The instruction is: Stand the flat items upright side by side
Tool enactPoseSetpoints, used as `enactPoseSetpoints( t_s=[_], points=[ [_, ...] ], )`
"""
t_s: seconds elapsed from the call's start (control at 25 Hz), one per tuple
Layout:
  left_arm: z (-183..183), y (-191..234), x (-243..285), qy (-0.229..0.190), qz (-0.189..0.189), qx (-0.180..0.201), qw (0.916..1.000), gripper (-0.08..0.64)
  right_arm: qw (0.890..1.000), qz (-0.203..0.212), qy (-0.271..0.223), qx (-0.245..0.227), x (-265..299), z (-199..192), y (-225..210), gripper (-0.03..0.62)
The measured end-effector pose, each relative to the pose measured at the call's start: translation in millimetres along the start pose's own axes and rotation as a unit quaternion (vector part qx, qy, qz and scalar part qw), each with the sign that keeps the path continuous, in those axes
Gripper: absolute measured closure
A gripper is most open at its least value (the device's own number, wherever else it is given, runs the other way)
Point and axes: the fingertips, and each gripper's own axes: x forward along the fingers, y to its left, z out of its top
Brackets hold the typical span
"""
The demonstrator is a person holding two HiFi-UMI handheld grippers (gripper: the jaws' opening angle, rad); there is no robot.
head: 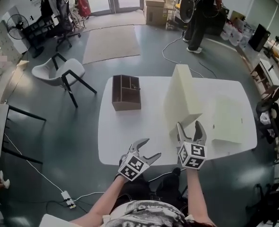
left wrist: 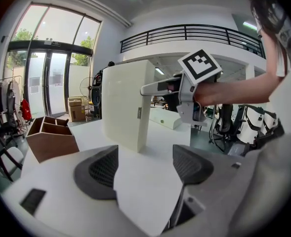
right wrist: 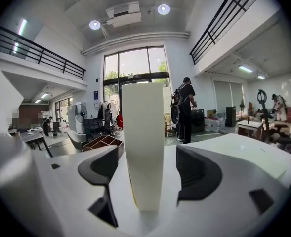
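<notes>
A tall cream flat box [head: 182, 96] stands upright on the white table [head: 130, 136]. My right gripper [head: 188, 126] is at its near edge, open. In the right gripper view the box's narrow edge [right wrist: 143, 147] rises between the jaws with a gap on each side. A second cream flat box [head: 229, 119] lies flat to the right of it. My left gripper [head: 151, 148] hovers open and empty near the table's front edge. The left gripper view shows the upright box [left wrist: 125, 105] ahead and the right gripper [left wrist: 185, 90] beside it.
A brown wooden organiser [head: 126, 92] with compartments sits at the table's back left. A white chair [head: 63, 72] stands on the floor to the left. A person [head: 198, 18] stands beyond the table, near cardboard boxes [head: 154, 6].
</notes>
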Motion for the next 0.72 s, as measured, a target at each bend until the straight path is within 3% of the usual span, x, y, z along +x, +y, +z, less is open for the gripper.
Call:
enactPoseSetpoints(
  t_s=[0.36, 0.72],
  points=[
    [32.3, -39.6, 55.9, -0.001, 0.051, -0.046, 0.9977, 0.209, 0.995, 0.094, 0.025, -0.012, -22.9, -23.6, -51.2, 0.236],
    [62.7, -82.2, 122.0, 0.009, 0.064, -0.054, 0.9964, 0.212, 0.993, 0.111, 0.049, 0.003, -17.3, -36.6, -141.9, 0.236]
  ],
)
